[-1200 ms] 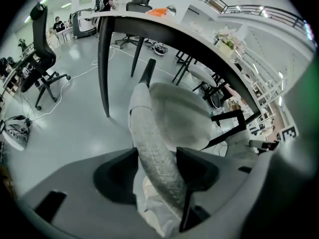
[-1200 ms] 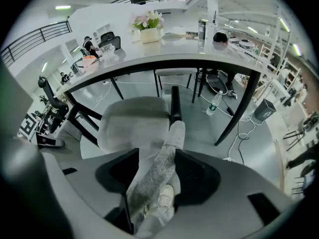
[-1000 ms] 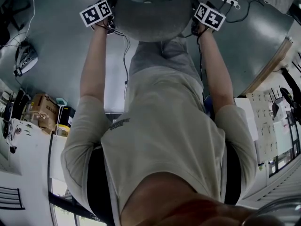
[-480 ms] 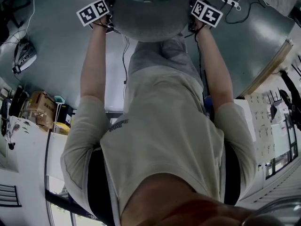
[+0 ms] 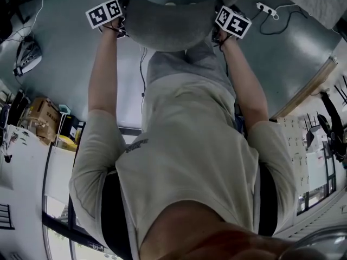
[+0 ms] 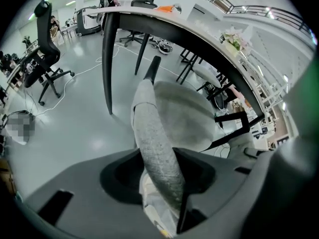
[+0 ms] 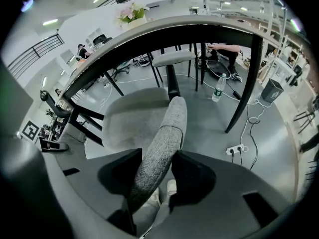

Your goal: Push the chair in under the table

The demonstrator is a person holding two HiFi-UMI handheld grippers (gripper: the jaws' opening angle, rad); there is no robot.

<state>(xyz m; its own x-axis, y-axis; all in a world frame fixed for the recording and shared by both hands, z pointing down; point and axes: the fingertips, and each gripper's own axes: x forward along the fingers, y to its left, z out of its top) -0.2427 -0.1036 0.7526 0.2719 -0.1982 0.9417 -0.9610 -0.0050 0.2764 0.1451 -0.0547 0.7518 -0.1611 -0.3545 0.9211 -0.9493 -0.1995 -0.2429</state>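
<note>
Chair [image 5: 168,23] cut off at the head view's top edge, legs seemingly hidden.

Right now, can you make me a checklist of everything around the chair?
Surface: shiny grey floor.
Job's things: grey chair, facing the table.
Clutter: water bottle, bin, cardboard boxes.
Grippers: left gripper and right gripper have just been closing; both clamp the chair's backrest.
Cables: power strip with white cable on the floor.
Surroundings: office chair, flowers on the table.
</note>
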